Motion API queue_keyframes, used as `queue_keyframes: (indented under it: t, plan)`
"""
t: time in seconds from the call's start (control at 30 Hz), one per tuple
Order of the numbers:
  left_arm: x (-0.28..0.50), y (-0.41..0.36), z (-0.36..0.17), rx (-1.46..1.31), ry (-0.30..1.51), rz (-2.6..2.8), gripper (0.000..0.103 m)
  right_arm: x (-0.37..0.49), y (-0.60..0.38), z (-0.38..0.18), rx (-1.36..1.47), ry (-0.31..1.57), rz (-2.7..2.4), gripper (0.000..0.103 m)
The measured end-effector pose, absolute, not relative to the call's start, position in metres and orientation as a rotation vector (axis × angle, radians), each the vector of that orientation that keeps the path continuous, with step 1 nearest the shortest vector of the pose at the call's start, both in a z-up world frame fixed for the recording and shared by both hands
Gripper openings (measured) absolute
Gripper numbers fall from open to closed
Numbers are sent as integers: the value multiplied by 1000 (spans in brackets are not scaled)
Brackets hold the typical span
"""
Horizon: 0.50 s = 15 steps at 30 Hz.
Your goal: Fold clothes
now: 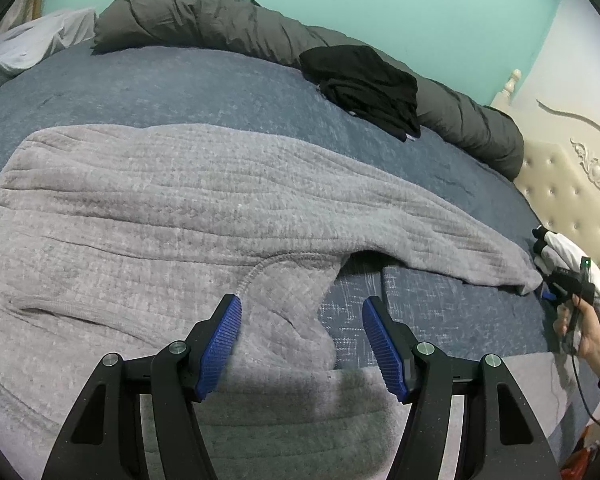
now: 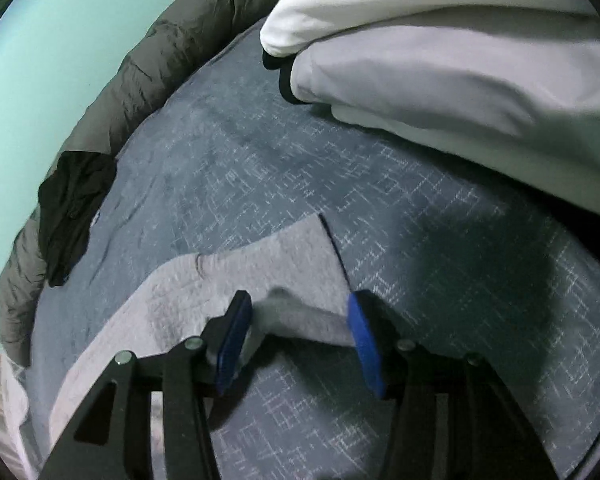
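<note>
Sweater: the grey knit sweater lies spread flat across the blue bedspread, filling centre and left of your left wrist view, one sleeve trailing to the right edge.
Left gripper: your left gripper hangs with fingers wide apart, nothing between them, above the neckline.
Right gripper: your right gripper is spread too, with the sleeve cuff lying between the pads, not pinched as far as I can tell.
Risk, cuff: close too shallow and you'll likely catch only an edge of that fluffy cuff, and it slips out mid-fold.
Risk, bedspread: close too deep and the cover could come up with it.
Risk, pile: the white folded clothes, upper right of the right wrist view, sit near; a wide swing could knock them.
Count: one grey sweater, one black garment at upper right, one dark duvet roll, two grippers.
</note>
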State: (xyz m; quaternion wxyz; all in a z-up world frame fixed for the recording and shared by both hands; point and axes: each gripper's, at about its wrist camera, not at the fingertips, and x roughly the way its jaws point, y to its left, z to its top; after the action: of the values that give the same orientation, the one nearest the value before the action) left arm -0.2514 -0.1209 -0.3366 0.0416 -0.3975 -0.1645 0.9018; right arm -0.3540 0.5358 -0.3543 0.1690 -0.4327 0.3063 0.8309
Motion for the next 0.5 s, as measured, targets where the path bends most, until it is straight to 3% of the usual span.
queue_keyframes:
  t: [0.07,0.1,0.17,0.33,0.5]
  plan:
    - [-252,-120,-338,-1221,-496,2758,67,-354,531,-352,-1225,821,2373,34]
    - [-252,-119,-338,-1222,-493,2758,67,-354,528,-350,-1222,795,2379,20]
    - [-252,-119,-338,-1223,-491,2758,67,-354,520,-344,-1209,712,2404,12]
    - [-251,-120,-337,-1216,-490,2767,67,-359,520,-306,-1067,495,2499,10]
    - [-251,-121,-336,-1213,-487,2770,67,-373,524,-319,-1153,326,2451,10]
